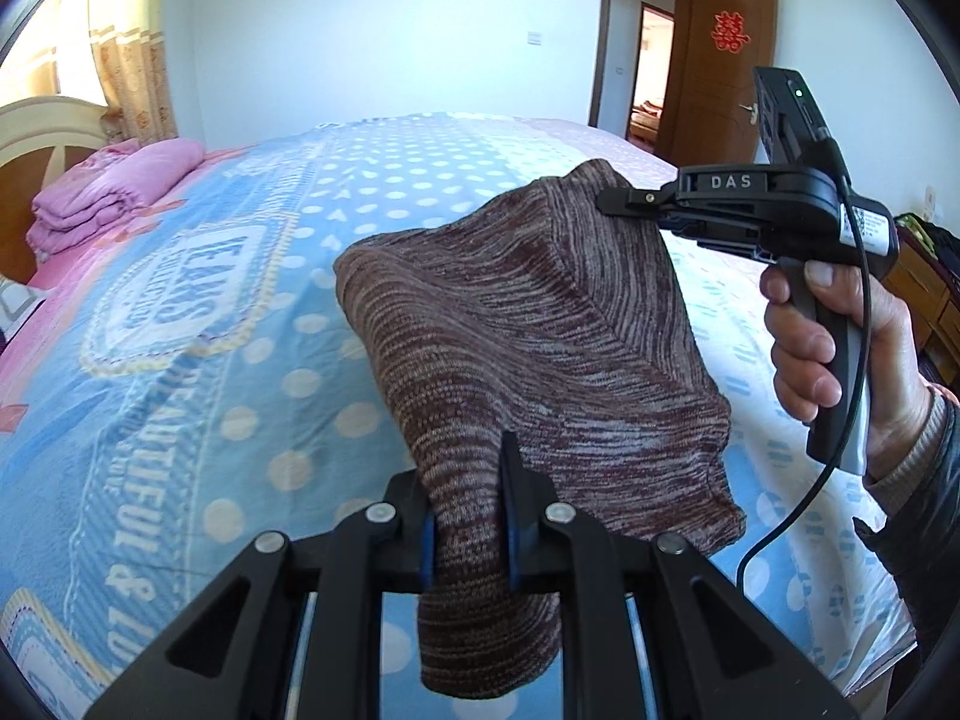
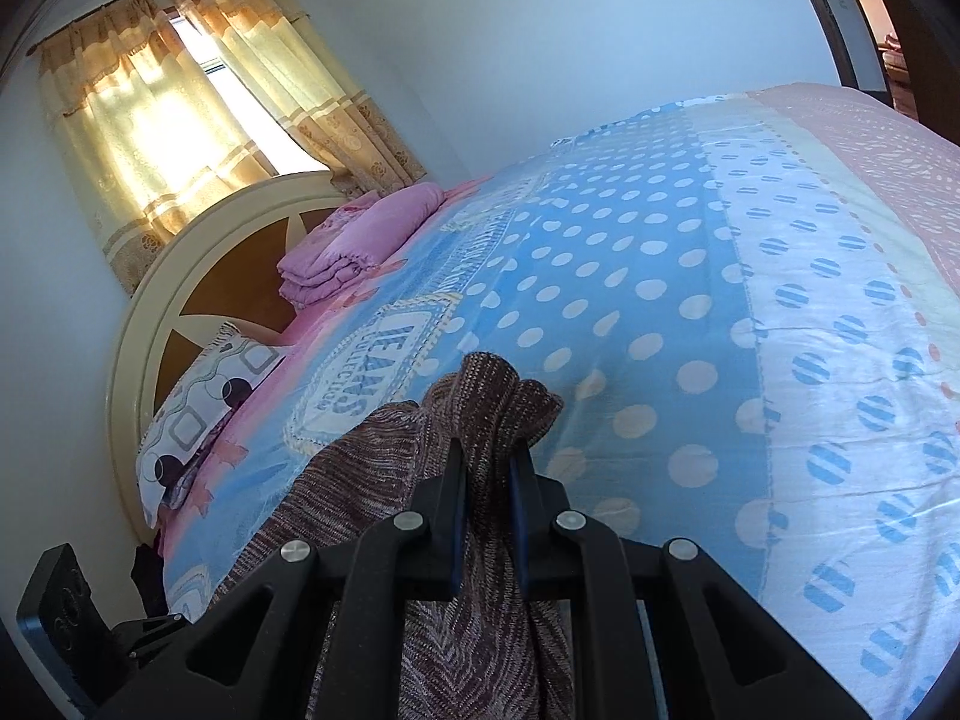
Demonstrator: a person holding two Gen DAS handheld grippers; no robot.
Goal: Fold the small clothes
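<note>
A brown-and-white marled knit garment (image 1: 528, 336) hangs in the air above the bed, stretched between both grippers. My left gripper (image 1: 471, 474) is shut on its near edge, with cloth bunched between the blue pads. In the left wrist view my right gripper (image 1: 612, 199), held by a person's hand (image 1: 822, 324), pinches the garment's far upper corner. The right wrist view shows the same right gripper (image 2: 489, 462) shut on a bunch of the knit garment (image 2: 480, 402), which drapes down to the left and below the jaws.
The bed (image 1: 210, 372) has a blue polka-dot cover with white and pink bands. A folded pink quilt (image 1: 114, 192) and a patterned pillow (image 2: 204, 402) lie by the headboard (image 2: 180, 276). A curtained window (image 2: 180, 120) is behind it, and a brown door (image 1: 720, 66) stands open.
</note>
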